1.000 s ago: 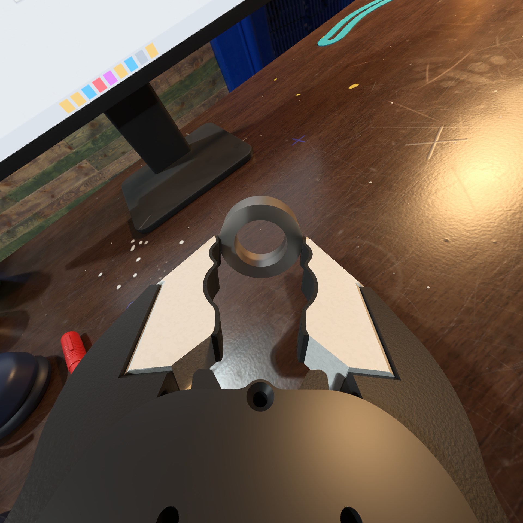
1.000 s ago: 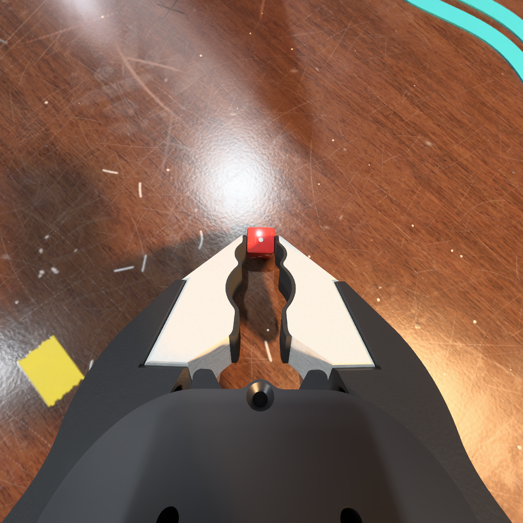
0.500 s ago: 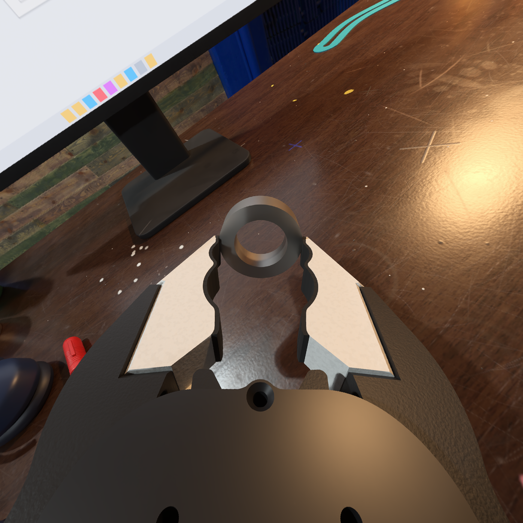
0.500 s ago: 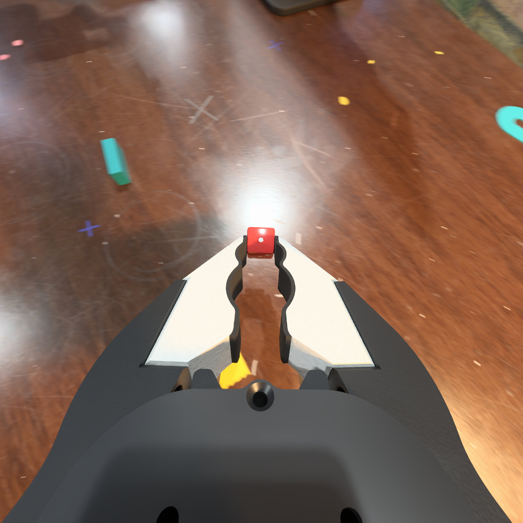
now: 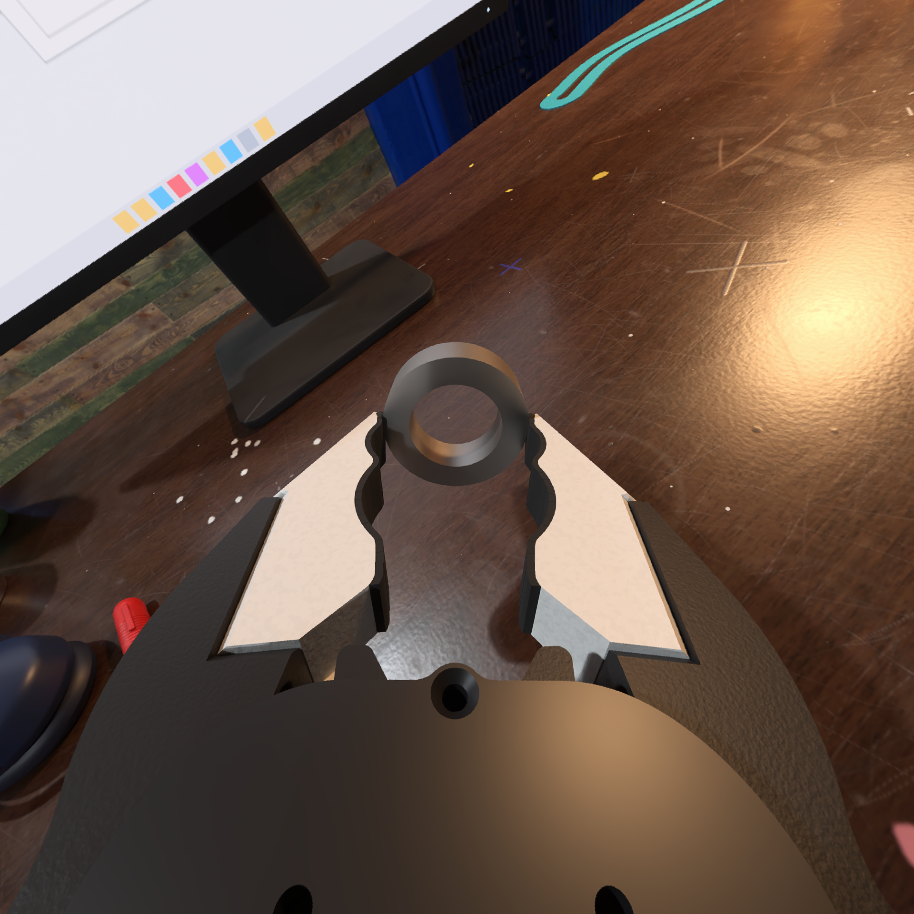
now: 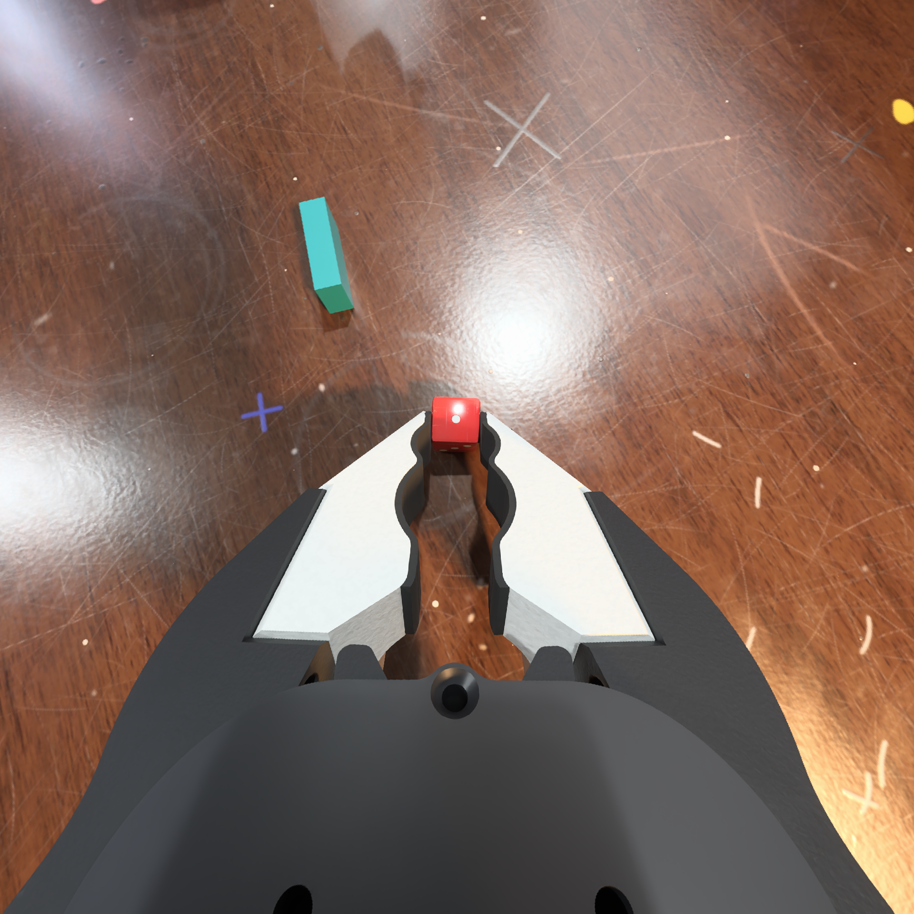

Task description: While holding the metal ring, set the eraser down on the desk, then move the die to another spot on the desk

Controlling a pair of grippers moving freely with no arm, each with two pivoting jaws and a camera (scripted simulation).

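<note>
My left gripper (image 5: 455,425) is shut on a dark grey metal ring (image 5: 430,390), held at the fingertips above the brown desk (image 5: 692,395). My right gripper (image 6: 455,420) is shut on a small red die (image 6: 455,419) with white pips, held at the fingertips over the desk (image 6: 643,297). A teal eraser (image 6: 324,252) lies flat on the desk, ahead and to the left of the right gripper, apart from it.
A monitor (image 5: 148,99) on a black stand (image 5: 321,326) rises at the left of the left wrist view. A red marker cap (image 5: 129,618) and a dark rounded object (image 5: 34,702) lie at lower left. A teal loop (image 5: 618,49) lies far back.
The right gripper has carried the die across the desk, so the eraser now lies closer ahead on its left. The left gripper has drifted slightly, still holding the ring.
</note>
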